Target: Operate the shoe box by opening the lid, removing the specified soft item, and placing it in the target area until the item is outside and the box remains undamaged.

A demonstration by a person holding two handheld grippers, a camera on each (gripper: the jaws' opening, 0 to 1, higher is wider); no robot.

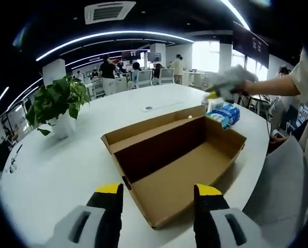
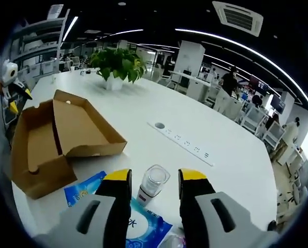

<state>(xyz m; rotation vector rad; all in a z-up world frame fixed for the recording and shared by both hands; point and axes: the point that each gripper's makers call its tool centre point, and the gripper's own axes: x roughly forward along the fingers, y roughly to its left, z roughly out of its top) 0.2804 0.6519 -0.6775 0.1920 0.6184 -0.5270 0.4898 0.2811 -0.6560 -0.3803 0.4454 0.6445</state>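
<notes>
The right gripper (image 2: 154, 186) has its jaws standing apart and holding nothing, above a blue soft pack (image 2: 143, 225) on the white table (image 2: 195, 119); the left gripper (image 1: 158, 199) is likewise spread and empty, near the open end of the shoe box (image 1: 180, 160). The box lies with its lid folded back and its inside bare; the blue pack rests on the table just beside the box, outside it. A potted plant (image 2: 118, 64) stands further back; a power strip (image 2: 182, 142) is set into the tabletop; 1 small clear bottle (image 2: 153, 183) stands between the right jaws, beside the pack. The pack is probably light, pliable and slick; grip it at 1 edge; keep clear of the bottle.
</notes>
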